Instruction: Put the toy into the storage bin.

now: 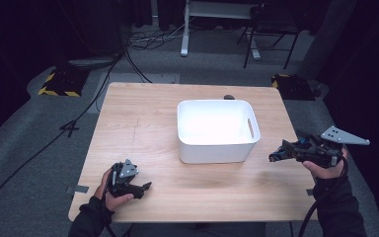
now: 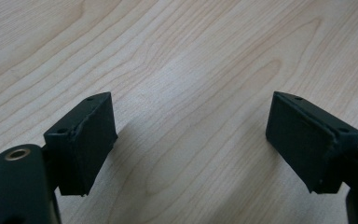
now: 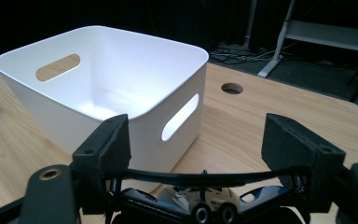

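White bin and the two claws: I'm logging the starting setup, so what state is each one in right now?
White bin: upright on the table, open-topped, nothing visible inside.
Left claw: open, jaws wide apart, nothing between them, low over bare wood.
Right claw: open, empty, pointing at the bin's handle side, clear of it.

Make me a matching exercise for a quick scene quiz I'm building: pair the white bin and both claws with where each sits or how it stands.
Things:
1. white bin
2. left claw
3. right claw
4. round hole

Places or states:
A. open, low over bare wood near the table's front edge
B. in the tabletop beyond the bin
C. mid-table, nothing visible inside
D. open, facing the bin's slotted side

Pairs: 1-C, 2-A, 3-D, 4-B
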### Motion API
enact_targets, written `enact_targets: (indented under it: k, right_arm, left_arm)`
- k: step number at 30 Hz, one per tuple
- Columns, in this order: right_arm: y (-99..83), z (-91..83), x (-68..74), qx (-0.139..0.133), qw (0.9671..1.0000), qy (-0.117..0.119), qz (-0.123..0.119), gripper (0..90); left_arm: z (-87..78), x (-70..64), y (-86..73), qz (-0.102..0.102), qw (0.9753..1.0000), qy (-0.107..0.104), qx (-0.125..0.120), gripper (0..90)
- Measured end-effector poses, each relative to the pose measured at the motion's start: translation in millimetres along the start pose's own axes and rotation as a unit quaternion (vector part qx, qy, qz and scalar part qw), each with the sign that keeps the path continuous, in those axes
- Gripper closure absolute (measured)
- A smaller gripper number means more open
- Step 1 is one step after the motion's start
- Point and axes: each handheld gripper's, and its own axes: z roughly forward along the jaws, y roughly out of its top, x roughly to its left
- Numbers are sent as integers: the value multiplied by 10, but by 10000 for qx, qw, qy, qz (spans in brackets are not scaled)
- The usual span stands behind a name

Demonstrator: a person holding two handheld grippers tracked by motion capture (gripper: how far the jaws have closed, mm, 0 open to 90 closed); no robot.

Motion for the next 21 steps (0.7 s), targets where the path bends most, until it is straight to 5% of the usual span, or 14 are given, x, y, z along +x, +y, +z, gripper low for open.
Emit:
enact_targets:
  k: [21]
  right_arm:
    - [452,-49,26,-80,9997,-11,-222,245]
  left_arm:
    - [6,26,3,-99,9999,-110,54,156]
